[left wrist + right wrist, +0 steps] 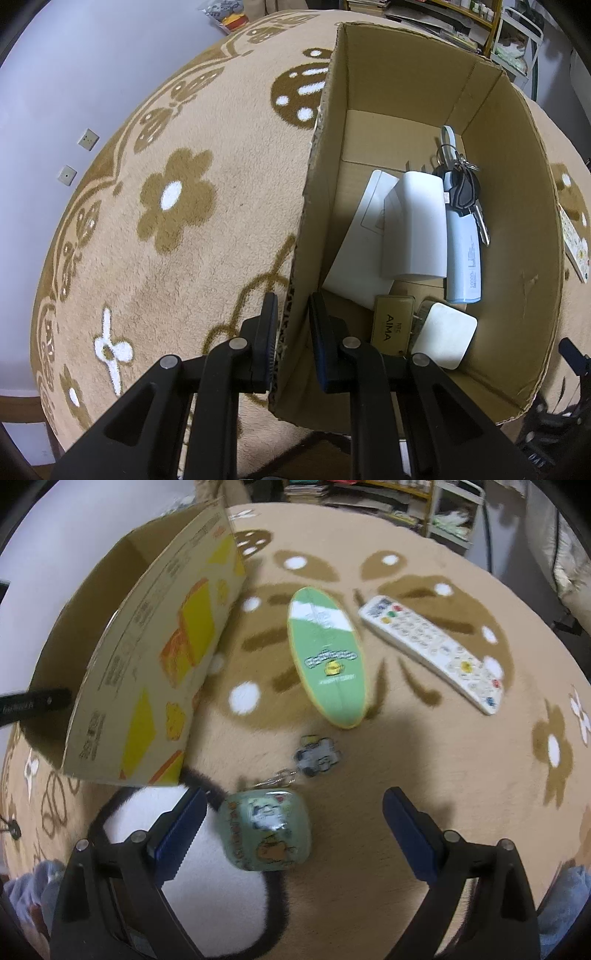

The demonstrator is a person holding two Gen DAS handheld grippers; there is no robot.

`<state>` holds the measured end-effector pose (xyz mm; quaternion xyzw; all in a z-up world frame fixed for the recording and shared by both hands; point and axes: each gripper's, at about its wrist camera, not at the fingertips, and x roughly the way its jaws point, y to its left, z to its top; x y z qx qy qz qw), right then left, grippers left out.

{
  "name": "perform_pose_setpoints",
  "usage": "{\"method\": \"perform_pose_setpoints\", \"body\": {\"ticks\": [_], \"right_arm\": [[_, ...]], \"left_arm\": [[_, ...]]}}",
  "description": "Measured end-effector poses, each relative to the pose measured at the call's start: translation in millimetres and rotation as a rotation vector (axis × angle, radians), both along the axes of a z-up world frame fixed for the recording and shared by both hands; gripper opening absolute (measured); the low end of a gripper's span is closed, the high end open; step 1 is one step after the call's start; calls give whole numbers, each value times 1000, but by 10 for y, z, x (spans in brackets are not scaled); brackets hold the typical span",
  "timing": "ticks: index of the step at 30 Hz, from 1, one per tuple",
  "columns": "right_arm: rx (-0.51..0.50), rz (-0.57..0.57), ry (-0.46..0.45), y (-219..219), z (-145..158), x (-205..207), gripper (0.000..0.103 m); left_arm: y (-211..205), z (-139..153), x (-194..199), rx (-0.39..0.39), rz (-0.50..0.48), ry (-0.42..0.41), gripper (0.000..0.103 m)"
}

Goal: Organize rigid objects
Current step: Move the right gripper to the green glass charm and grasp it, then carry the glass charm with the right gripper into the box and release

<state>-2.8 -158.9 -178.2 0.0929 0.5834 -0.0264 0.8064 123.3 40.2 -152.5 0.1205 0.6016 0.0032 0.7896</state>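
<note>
Meanwhile the left gripper clamps the cardboard box's near-left wall, seemingly steadying it, as the wide-open right gripper hovers over the cartoon-printed keychain case just right of it.

Left hand-held gripper: black linkage arms, blue-padded fingers, jaws narrowed, one finger on each side of a thin wall. Right hand-held gripper: same build, jaws spread wide, tilted downward, nothing clamped.
</note>
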Motion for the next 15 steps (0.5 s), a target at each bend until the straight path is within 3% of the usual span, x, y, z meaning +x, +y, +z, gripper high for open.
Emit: {"method": "perform_pose_setpoints", "body": {"ticks": [2,4,9,15], "right_arm": [[-3,22,15,67,-35,4,99],[9,37,47,101,-101,11,82],[-1,44,96,152,-241,40,61],[-35,46,72,225,-205,27,61]], "left_arm": [[-5,-2,0,4,-1,0,17],[-7,-4,0,3,0,0,18],[-11,-7,-2,6,0,-1,18],[0,-1,-4,3,1,-1,18]]}}
